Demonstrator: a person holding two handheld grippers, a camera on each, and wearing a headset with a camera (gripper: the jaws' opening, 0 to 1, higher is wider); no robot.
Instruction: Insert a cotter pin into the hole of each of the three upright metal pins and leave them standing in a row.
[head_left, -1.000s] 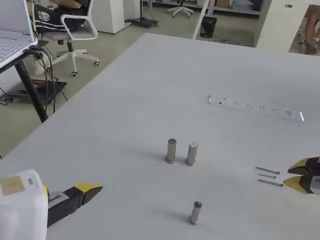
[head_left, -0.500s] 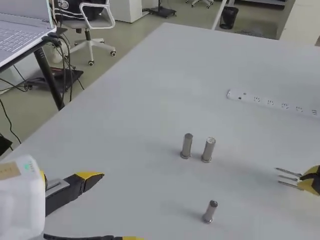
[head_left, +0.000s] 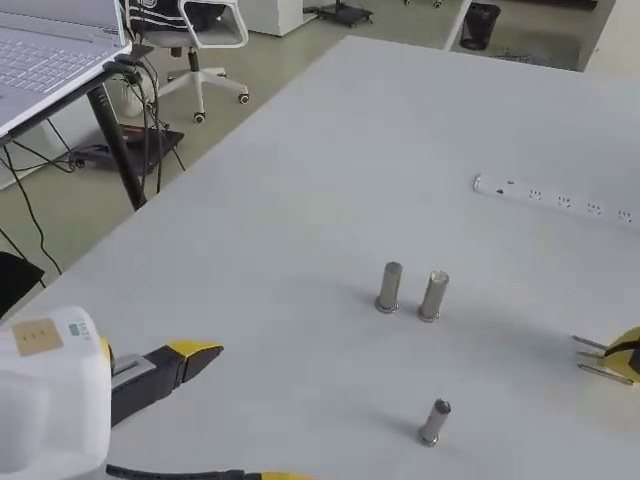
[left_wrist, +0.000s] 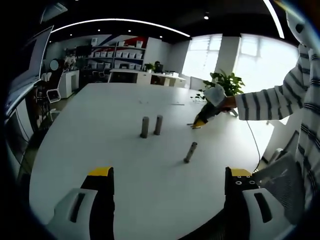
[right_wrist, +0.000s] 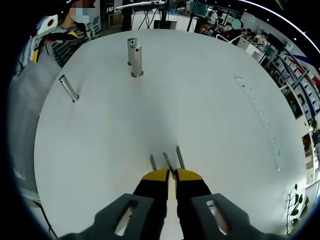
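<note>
The table (head_left: 300, 180) is broad and mostly bare. Its left edge runs diagonally, with a laptop (head_left: 40, 55) and an office chair (head_left: 190, 30) beyond it. A power strip (head_left: 555, 200) lies far across the top. Two metal pins (head_left: 389, 288) stand upright just beside each other mid-table. A third pin (head_left: 434, 422) stands apart from them, nearer the person. The left claw (left_wrist: 169, 173) hovers over the near edge, jaws wide apart, holding nothing. The right claw (right_wrist: 171, 173) points low along the surface. Its jaws are drawn to a thin gap on the near end of the middle cotter pin (right_wrist: 168, 163) of three lying side by side.
</note>
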